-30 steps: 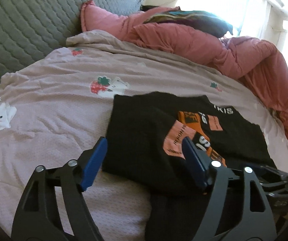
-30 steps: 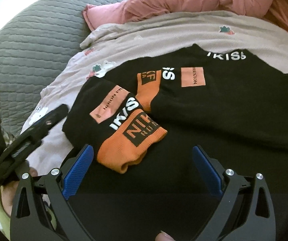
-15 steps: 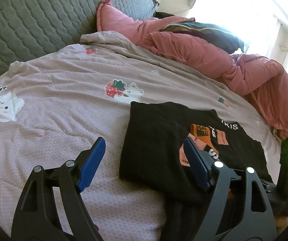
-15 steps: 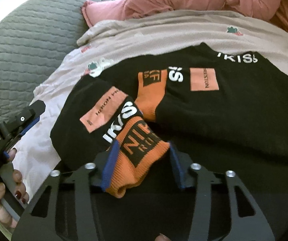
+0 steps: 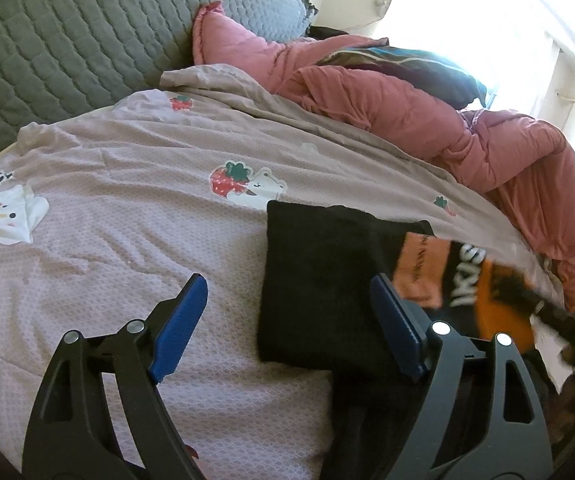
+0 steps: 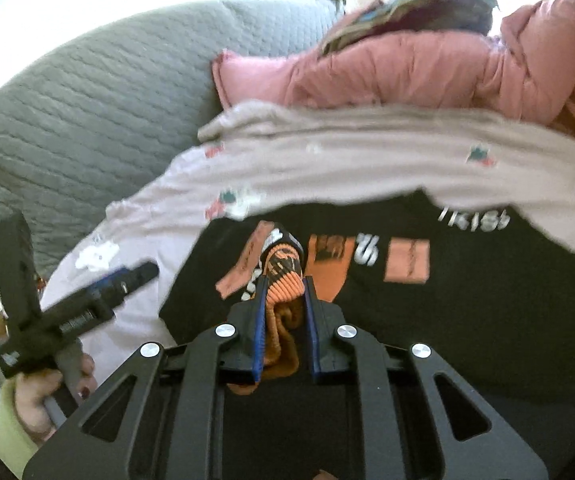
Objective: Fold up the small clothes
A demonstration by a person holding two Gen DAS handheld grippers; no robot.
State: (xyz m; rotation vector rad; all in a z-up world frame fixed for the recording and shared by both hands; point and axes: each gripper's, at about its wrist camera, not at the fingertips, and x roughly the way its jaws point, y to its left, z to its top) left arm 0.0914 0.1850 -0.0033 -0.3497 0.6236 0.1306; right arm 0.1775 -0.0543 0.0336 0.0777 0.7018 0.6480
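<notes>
On the pink bedspread point(image 5: 127, 280) lies one black sweater point(image 6: 467, 320), its orange cuff point(image 6: 283, 284) being clamped by the closing right gripper point(image 6: 284, 292); left gripper point(image 5: 287, 300) spread, empty.

That black sweater point(image 6: 467, 320) with the orange patches and white lettering is lying flat on the bed - body spread out, one orange-cuffed sleeve point(image 6: 283, 280) bunching up and lifting off the front of it.

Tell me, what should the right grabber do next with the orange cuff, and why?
Probably carry the orange cuff across the black shirt to fold the sleeve in. The right gripper is closing on the bunched cuff, while the left gripper is open above the bedspread, holding nothing.
</notes>
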